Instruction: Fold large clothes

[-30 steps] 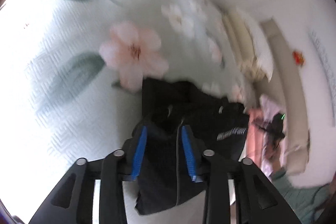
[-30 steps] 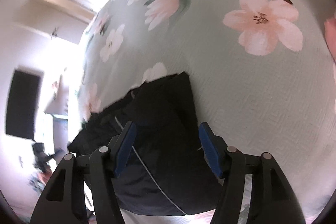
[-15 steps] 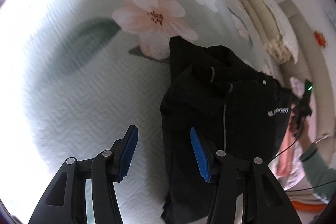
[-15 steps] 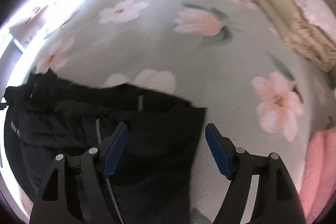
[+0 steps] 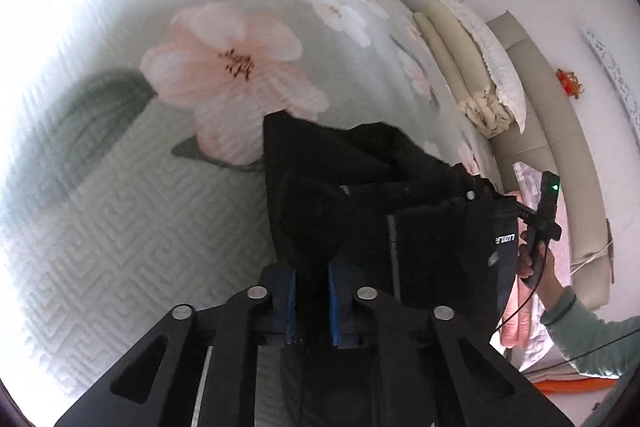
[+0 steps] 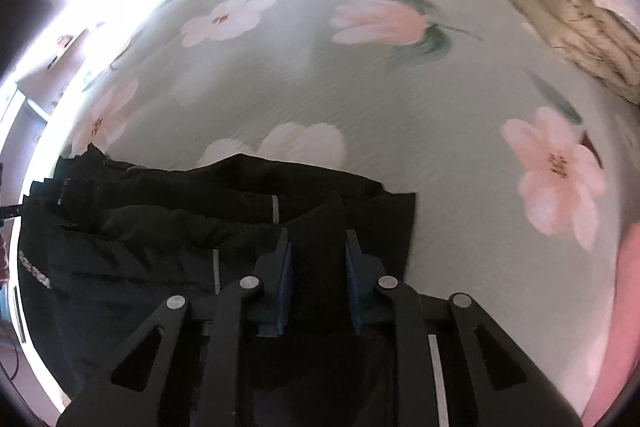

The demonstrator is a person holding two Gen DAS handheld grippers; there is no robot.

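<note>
1. Black, thin-fabric garment, seemingly a jacket with a grey zip line, lies part-folded on the pale green quilted bedspread printed with pink flowers. In the left wrist view it runs from right between the fingers up and to the right.
2. Same view: the left gripper has just been closing, and its blue pads now stand narrow, pinching the garment's near left edge.
3. Same view: the other gripper, black with a green light, sits at the garment's far right side in a hand with a grey-green sleeve.
4. Same view: small white lettering on the right side looks like a brand mark, too small and turned to read.
5. Right wrist view: the garment's long axis runs left to right, and the right gripper sits at its right end, near the corner.
6. Same view: the right gripper's jaws have just been closing too; dark cloth fills the narrow gap between the blue pads, which seem to clamp it.
7. Same view: white lettering at the far left is unreadable.
8. Judging by this, each hand holds one end, so the fold turns on lifting both together across that long axis.
</note>
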